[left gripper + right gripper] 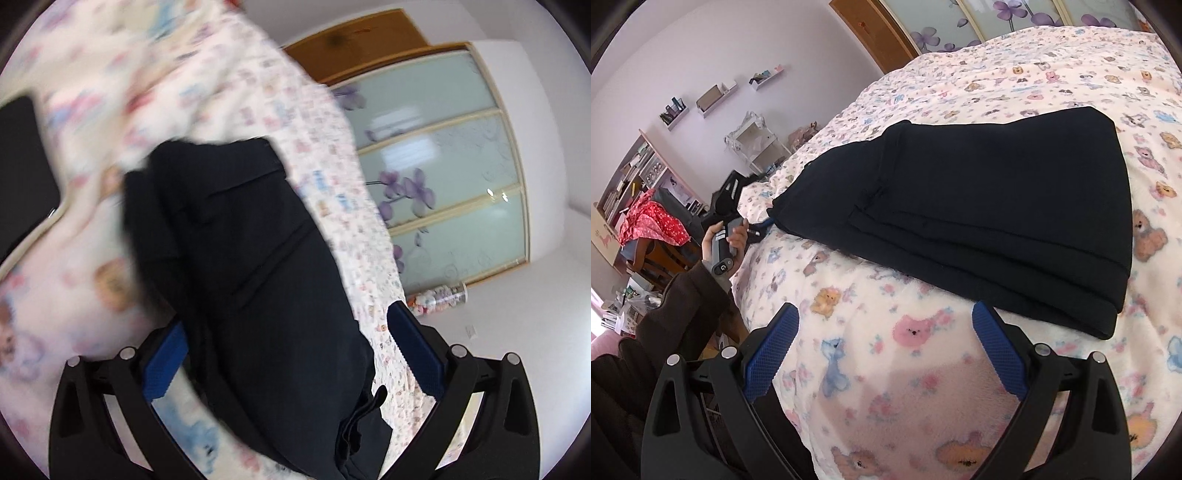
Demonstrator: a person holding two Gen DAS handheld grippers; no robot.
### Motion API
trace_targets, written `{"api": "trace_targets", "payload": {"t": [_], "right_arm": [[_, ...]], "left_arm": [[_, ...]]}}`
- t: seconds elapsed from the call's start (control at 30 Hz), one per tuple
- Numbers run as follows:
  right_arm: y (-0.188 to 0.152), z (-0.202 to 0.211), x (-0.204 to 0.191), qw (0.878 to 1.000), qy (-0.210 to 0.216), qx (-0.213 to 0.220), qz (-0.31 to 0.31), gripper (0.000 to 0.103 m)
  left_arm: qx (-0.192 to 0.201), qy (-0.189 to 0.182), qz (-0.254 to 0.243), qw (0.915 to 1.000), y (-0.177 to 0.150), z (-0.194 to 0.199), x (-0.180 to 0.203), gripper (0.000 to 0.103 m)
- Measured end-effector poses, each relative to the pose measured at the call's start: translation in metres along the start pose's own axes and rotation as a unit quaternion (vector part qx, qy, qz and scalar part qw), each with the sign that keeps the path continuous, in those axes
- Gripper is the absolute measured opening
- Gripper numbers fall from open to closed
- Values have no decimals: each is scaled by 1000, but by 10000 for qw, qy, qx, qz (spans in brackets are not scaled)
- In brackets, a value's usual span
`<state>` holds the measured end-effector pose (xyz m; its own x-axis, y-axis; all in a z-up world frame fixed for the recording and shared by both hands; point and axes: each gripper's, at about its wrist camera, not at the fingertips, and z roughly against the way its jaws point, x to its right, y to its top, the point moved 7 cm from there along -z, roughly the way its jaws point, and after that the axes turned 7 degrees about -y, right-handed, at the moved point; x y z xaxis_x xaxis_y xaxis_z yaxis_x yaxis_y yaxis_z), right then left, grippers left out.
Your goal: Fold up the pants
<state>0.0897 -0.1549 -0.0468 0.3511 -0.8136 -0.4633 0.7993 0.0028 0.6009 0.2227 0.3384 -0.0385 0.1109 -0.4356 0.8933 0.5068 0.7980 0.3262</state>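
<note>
The black pants (997, 206) lie folded in layers on the bear-print blanket (916, 369). My right gripper (884, 317) is open and empty, just short of the folded stack's near edge. In the left wrist view the pants (258, 277) fill the space between my left gripper's (288, 328) wide-open blue fingers (417, 354); the cloth lies between them, not pinched. The view is blurred. In the right wrist view the left gripper (768, 223) sits at the pants' left corner, held by a hand.
The bed's left edge drops off near the hand (737, 240). Shelves and a chair with red cloth (650, 221) stand at the left. A wardrobe with flowered glass doors (443, 166) stands beyond the bed.
</note>
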Motion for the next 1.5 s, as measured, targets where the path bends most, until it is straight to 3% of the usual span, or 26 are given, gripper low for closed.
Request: {"api": "trace_targets", "payload": {"t": [0.07,0.2,0.3,0.37,0.47,0.57,0.63,0.73,0.83,0.87,1.03,1.1,1.23,1.37,1.5], "right_arm": [[0,-1,1,10000,16,-28,-16,97],[-1,-3,-1,10000,47,-75,-3,97],[-2,-4,-3,9999,52,-87,46,97],[-3,-5,-4,9999,67,-112,55,97],[-4,-6,-6,9998,81,-140,92,97],[-6,-6,-10,9998,95,-137,131,97],[-5,-5,-10,9998,108,-111,123,97],[-2,1,-10,9999,140,-10,74,97],[4,9,-7,9997,158,166,-50,97],[6,11,-6,9996,154,216,-101,97],[21,30,19,9961,28,610,-636,97],[27,38,31,9932,-62,785,-858,97],[37,61,67,9807,-486,1237,-1432,97],[36,78,105,9623,-801,1484,-2132,97],[34,89,134,9455,-838,1615,-2702,97]], "left_arm": [[-4,122,-207,9997,-2,-4,1,101],[49,309,-73,9995,-1,-8,-11,95],[24,696,21,9976,0,-13,-19,69],[43,991,244,9948,2,-11,-31,36],[115,1063,428,9933,3,-4,-39,21],[149,1566,-255,9872,1,-6,-22,16],[245,2010,-1062,9735,-3,-7,4,15],[415,2143,-2069,9537,-9,-9,58,13],[419,2142,-3305,9182,-33,-17,124,12],[412,2079,-3649,9066,-44,-21,145,12],[275,1278,-4450,8859,-109,-43,234,11],[58,916,-4885,8677,-153,-52,268,11],[-482,377,-5569,8283,-248,-69,291,11],[-1243,223,-5976,7918,-337,-98,267,11],[-2123,313,-5786,7869,-380,-122,219,11]]}}
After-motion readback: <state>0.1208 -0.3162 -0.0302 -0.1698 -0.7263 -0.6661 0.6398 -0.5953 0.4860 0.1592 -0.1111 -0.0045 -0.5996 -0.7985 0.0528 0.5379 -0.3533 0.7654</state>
